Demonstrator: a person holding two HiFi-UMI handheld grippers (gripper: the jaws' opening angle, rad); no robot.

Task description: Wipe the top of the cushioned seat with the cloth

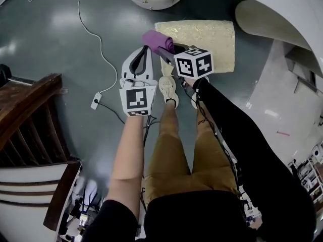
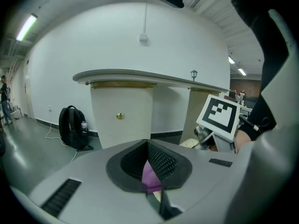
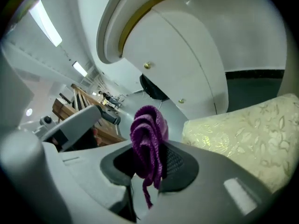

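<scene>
Right claw (image 3: 148,171) clamped tight on the cloth (image 3: 148,129), left claw (image 2: 148,164) closed, empty; seat (image 3: 243,134) just ahead, so press flat, sweep evenly.

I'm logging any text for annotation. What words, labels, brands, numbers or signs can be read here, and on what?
None: no readable text in any view.
The left marker cube and right marker cube carry only black-and-white square patterns. The cushioned seat shows a leaf pattern, and the purple cloth is plain.
</scene>
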